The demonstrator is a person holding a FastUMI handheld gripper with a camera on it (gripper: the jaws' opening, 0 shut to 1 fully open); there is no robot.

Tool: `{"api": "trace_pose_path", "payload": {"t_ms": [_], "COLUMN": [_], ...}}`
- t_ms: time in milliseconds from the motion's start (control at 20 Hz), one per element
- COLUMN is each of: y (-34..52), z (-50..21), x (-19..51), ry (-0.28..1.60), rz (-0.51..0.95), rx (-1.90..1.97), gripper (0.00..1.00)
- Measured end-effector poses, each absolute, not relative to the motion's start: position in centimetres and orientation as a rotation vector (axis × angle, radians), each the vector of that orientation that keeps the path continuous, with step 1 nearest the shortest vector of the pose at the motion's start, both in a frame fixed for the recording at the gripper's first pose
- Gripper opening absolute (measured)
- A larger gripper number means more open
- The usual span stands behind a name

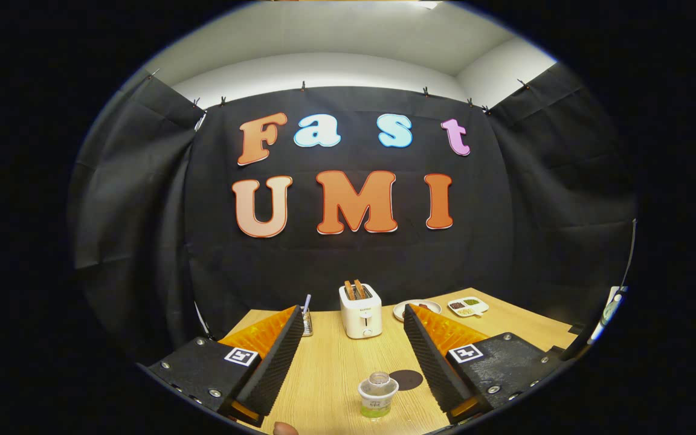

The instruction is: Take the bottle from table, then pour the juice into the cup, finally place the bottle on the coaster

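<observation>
The bottle (377, 396) stands upright on the table (330, 368), between my gripper's (353, 316) 2 wide-open, empty fingers, at their near end; the coaster (406, 379) lies just right of it.

Matt pale wood-grain table (336, 362), clear glossy plastic bottle (377, 394), smooth white toaster (360, 315), ribbed tongs (353, 323) pads.

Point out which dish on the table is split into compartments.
The divided tray, beyond the right finger, holds separate fillings; the round plate beside it is undivided. The gripper is open.
</observation>
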State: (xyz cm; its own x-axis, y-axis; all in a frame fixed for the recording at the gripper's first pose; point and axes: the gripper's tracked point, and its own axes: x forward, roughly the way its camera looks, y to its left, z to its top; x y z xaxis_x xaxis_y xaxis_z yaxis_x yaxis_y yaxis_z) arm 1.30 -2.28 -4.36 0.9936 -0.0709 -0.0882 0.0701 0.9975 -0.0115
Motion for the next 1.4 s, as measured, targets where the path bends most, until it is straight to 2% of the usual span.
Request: {"api": "trace_pose_path", "payload": {"t_ms": [800, 1400], "y": [-6.1, -5.2], "z": [-20.6, -30.1], "x": [3.6, 4.2], "ry": [0.354, 0.465], "rz": [-0.138, -0.077], "rx": [-0.051, -0.075], "gripper": [0.99, 0.99]}}
